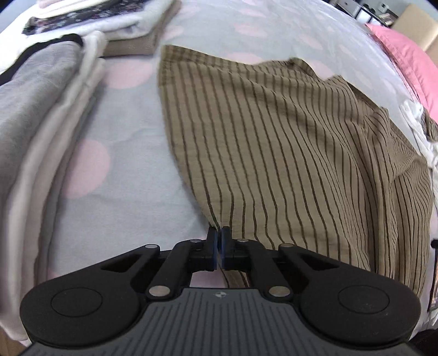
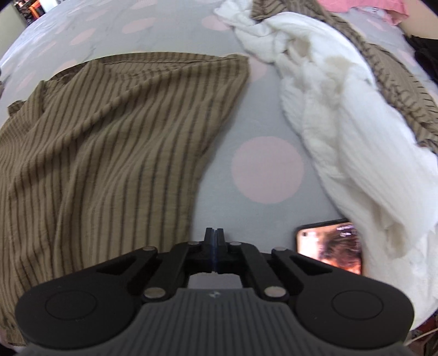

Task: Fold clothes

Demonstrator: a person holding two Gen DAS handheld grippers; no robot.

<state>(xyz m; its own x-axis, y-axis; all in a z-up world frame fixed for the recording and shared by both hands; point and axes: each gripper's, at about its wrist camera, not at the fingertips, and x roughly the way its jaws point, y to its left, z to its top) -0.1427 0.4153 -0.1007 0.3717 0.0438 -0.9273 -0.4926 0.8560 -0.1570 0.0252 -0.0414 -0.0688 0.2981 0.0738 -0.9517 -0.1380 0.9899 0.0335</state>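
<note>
My left gripper [image 1: 218,232] points steeply down at the bed [image 1: 131,137], its jaws closed on the near left corner of the striped shirt [image 1: 273,153]; the cloth edge runs right into the blue pads and rises in a small peak there. From that corner the shirt, olive-brown with thin dark stripes, spreads away over the grey bedcover with its pink dots, lying mostly flat with a few wrinkles and a folded ridge on its far right part. To the left of it sits a folded stack [image 1: 41,115] of grey and cream pieces, and farther back a second pile [image 1: 117,24] topped by a dark flowered cloth. A pink pillow [image 1: 410,60] lies at the far right edge. My right gripper [image 2: 214,231] has its jaws shut tight with nothing visible between them; the tips stand over bare bedcover just beside the shirt's right edge [image 2: 109,153], not on it. To their right a lit phone [image 2: 328,246] lies on the bed, partly tucked under a crumpled white garment [image 2: 342,131], which lies heaped with another striped brown piece [image 2: 394,85] along its far side.
</note>
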